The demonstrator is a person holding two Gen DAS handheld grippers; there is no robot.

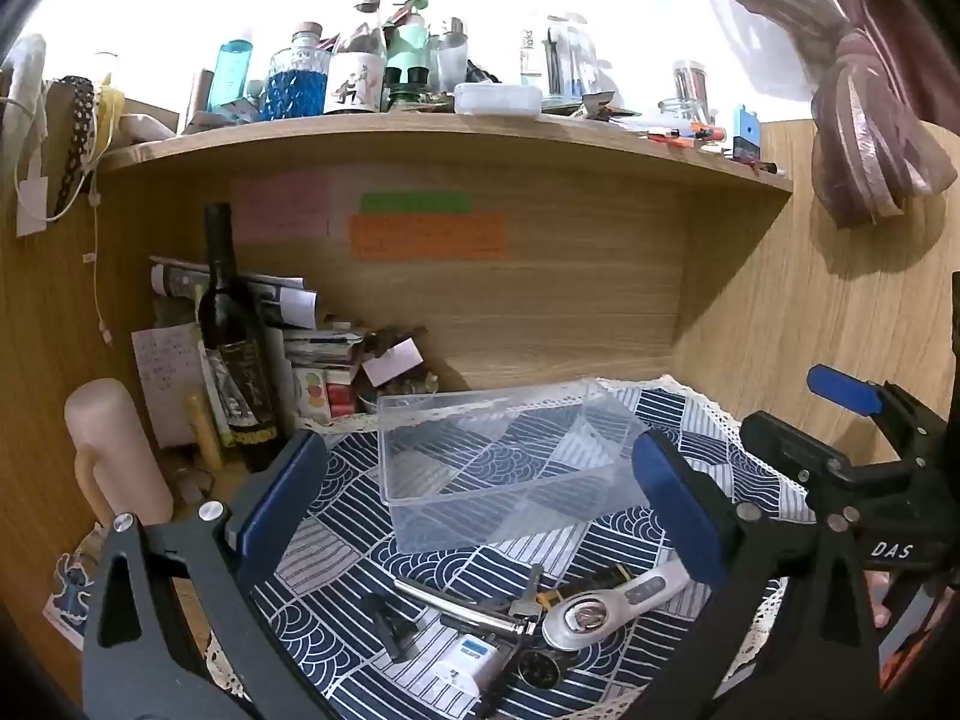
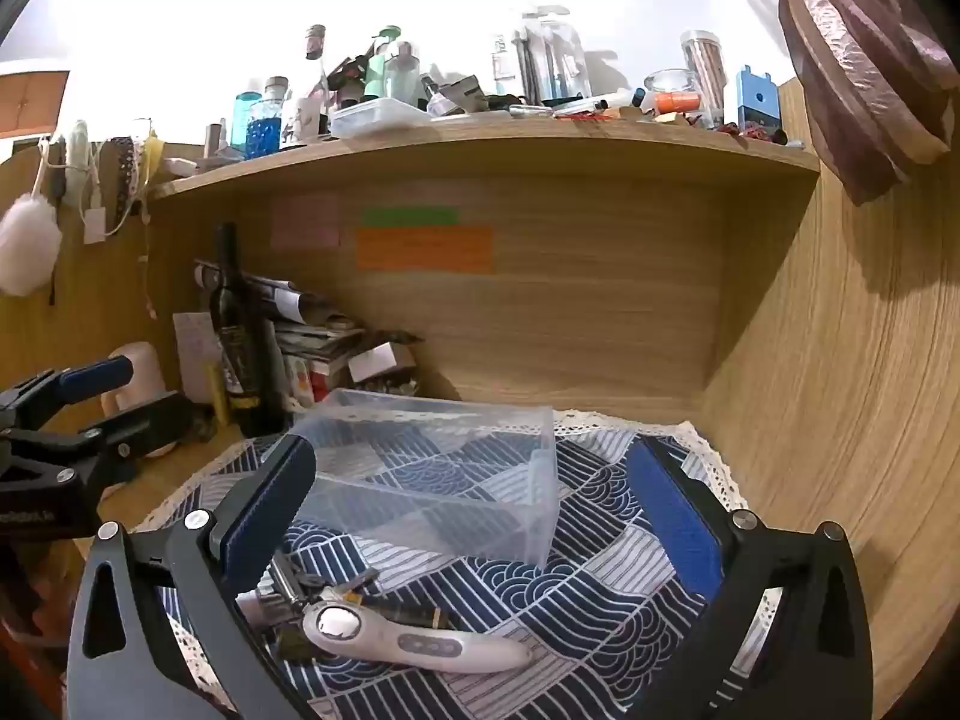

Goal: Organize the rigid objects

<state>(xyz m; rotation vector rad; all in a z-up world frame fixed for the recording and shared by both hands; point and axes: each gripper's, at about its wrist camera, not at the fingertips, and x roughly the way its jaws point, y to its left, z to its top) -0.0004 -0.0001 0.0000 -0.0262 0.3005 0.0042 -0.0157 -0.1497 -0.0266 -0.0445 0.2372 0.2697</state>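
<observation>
— Setting?
— Home desk nook, wood-grain laminate, overhead shelf (image 1: 420,132) crowded with glass bottles (image 1: 300,78) and jars.
— Further evidence?
— Dark wine bottle (image 1: 231,348); stacked papers and booklets (image 1: 312,342); pastel sticky notes (image 1: 426,237), writing illegible; navy wave-patterned tablecloth with lace edge (image 2: 600,570); tied brownish curtain (image 1: 870,138), probably a window.

One clear plastic box (image 1: 504,468), one white handheld device (image 2: 414,642), one white adapter (image 1: 468,663), one wine bottle (image 1: 231,348), two grippers.

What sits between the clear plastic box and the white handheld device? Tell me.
Only bare patterned cloth between the clear box and the white device, seen in the right wrist view; keys lie off to the left.
</observation>
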